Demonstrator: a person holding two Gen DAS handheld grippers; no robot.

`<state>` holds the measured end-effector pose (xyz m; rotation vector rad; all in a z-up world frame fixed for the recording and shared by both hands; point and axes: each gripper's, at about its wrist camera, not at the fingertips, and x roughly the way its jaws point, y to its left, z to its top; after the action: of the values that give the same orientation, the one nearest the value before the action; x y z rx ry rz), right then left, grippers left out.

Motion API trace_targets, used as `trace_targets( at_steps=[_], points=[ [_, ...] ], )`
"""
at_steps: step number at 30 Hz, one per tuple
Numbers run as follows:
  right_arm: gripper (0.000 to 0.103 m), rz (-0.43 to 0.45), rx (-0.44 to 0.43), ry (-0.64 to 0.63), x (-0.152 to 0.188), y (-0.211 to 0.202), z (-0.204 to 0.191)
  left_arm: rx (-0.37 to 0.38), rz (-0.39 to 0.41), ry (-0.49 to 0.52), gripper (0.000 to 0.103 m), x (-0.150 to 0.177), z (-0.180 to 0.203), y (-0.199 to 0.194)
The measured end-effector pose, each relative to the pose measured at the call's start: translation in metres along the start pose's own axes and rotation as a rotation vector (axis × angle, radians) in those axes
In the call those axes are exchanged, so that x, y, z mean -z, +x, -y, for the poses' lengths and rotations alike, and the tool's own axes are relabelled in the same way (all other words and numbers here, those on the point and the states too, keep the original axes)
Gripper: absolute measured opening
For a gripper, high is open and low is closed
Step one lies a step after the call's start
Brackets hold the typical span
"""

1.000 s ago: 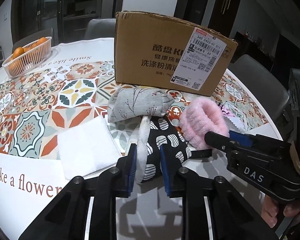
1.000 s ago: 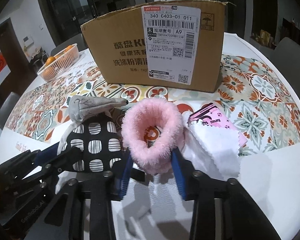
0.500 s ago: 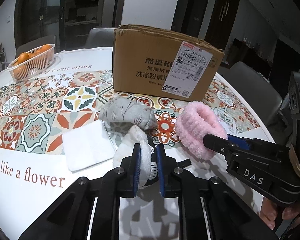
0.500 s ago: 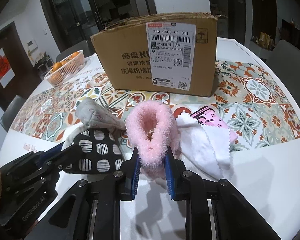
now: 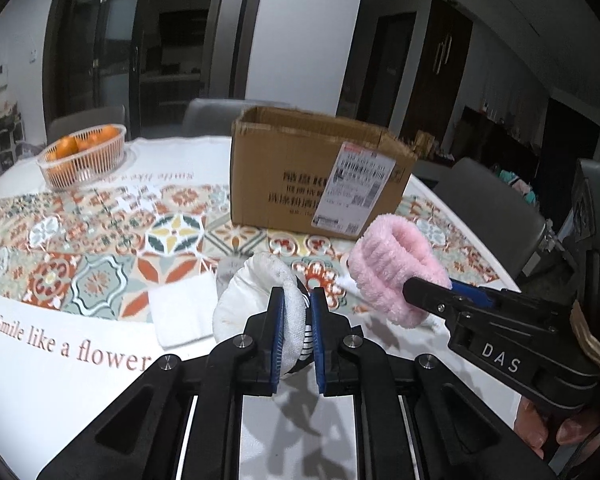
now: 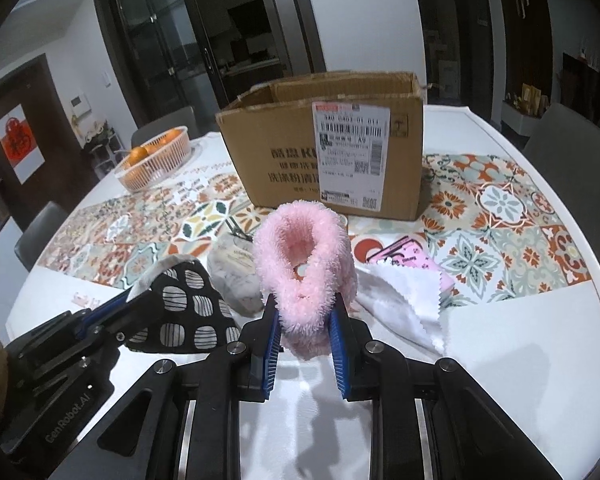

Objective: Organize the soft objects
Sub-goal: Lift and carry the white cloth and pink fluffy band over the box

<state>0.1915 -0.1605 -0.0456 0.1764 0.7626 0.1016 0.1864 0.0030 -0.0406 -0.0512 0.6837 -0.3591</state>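
My left gripper (image 5: 297,300) is shut on a padded cloth mitt (image 5: 260,292), white inside and black with white spots outside (image 6: 184,308), held up off the table. My right gripper (image 6: 304,312) is shut on a fluffy pink band (image 6: 304,264), also lifted; it shows in the left wrist view (image 5: 396,268). An open cardboard box (image 6: 332,160) stands behind them on the patterned tablecloth. A grey floral pouch (image 6: 236,276) lies on the table between the two grippers.
A folded white cloth (image 5: 184,312) lies left of the mitt. A zigzag-edged white cloth (image 6: 404,300) and a pink packet (image 6: 404,258) lie on the right. A basket of oranges (image 5: 82,156) stands at the far left. Grey chairs ring the table.
Both grippers closed on their objects and rose. The mitt and the pink band left the table and the box now looks farther and lower.
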Motion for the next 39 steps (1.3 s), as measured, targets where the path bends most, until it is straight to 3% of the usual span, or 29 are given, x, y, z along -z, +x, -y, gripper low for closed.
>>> trace_targets(
  at_steps=[19,39],
  points=[
    [0.024,0.201,0.005,-0.019,-0.031,-0.055,-0.009,-0.007,0.189,0.054,0.014,-0.042,0.013,-0.036],
    [0.024,0.355,0.016,-0.014,-0.078,-0.07,-0.007,0.003,0.354,0.122,0.014,-0.104,0.025,-0.037]
  ],
)
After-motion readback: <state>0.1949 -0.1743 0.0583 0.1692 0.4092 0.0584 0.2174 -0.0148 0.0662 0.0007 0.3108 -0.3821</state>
